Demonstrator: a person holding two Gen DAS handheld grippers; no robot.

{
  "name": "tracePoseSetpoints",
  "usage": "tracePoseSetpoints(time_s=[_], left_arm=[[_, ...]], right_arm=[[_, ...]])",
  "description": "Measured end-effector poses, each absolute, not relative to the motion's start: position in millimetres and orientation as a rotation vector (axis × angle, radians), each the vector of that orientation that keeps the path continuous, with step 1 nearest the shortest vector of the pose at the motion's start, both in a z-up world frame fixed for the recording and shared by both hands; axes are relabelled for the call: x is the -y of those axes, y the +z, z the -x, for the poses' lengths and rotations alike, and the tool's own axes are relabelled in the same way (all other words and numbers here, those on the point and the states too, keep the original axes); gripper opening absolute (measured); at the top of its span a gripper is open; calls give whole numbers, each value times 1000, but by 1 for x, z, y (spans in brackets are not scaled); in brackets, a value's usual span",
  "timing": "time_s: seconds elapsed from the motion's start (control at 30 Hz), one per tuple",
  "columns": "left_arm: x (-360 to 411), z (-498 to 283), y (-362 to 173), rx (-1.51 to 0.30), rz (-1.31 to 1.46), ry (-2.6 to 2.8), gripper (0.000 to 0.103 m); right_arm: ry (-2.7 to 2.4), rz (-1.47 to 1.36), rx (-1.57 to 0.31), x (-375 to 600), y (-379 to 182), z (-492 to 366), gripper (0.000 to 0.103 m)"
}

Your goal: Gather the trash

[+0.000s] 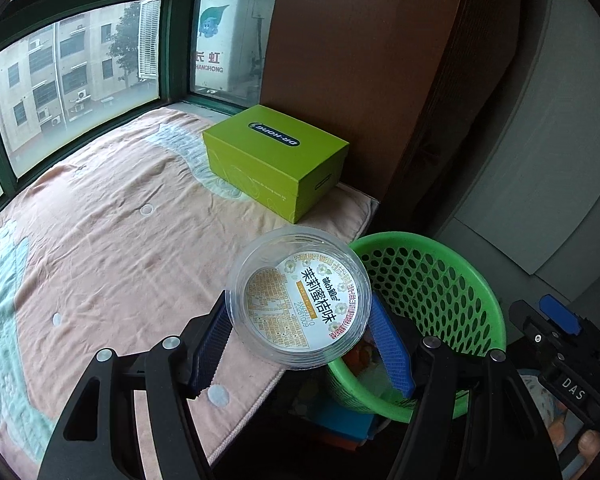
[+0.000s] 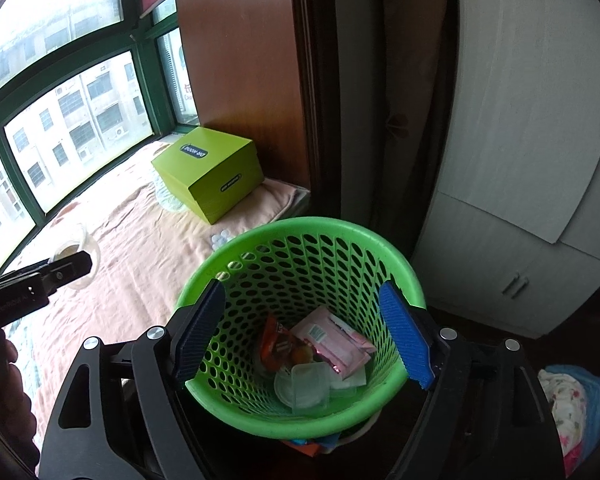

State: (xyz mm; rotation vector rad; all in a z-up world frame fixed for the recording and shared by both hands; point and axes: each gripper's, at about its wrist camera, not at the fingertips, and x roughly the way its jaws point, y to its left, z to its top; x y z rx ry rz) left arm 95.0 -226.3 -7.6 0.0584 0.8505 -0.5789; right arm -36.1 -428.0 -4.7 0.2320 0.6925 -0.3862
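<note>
My left gripper (image 1: 300,344) is shut on a clear plastic cup (image 1: 300,296) with a printed label on its base, held above the bed's edge beside the green mesh trash basket (image 1: 440,280). The cup also shows in the right wrist view (image 2: 78,256), with the left gripper (image 2: 40,280) at the far left. My right gripper (image 2: 302,332) is open and empty, its jaws straddling the green basket (image 2: 300,236) from above. Inside lie a pink wrapper (image 2: 332,344), an orange wrapper (image 2: 276,346) and a clear plastic container (image 2: 304,388).
A green shoe box (image 1: 276,160) sits on the peach blanket (image 1: 112,240) near the window. A brown wooden panel (image 1: 360,60) and a grey cabinet (image 2: 520,200) stand behind the basket. My right gripper shows at the right edge of the left wrist view (image 1: 560,344).
</note>
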Motion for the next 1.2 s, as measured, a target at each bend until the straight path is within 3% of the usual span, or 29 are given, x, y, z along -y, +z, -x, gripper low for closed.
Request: tracePoseSetpoints(time_s=[0.57,0.63,0.7,1.2], left_arm=[[295,-85,-19,-890,-126,-701,66],[299,-84,-21,-894,-127,-713,68],[300,-84,-22,-896,-119,-712,85],[246,-90,-11,-866,-100,-553,89]], right_arm=[[-448,-271,-654,449,0,58,81],[-452,-274,-654,450,0,59,81],[-450,-277,-654,450,0,59,81],[-344,-257,-656,422,1,44,82]])
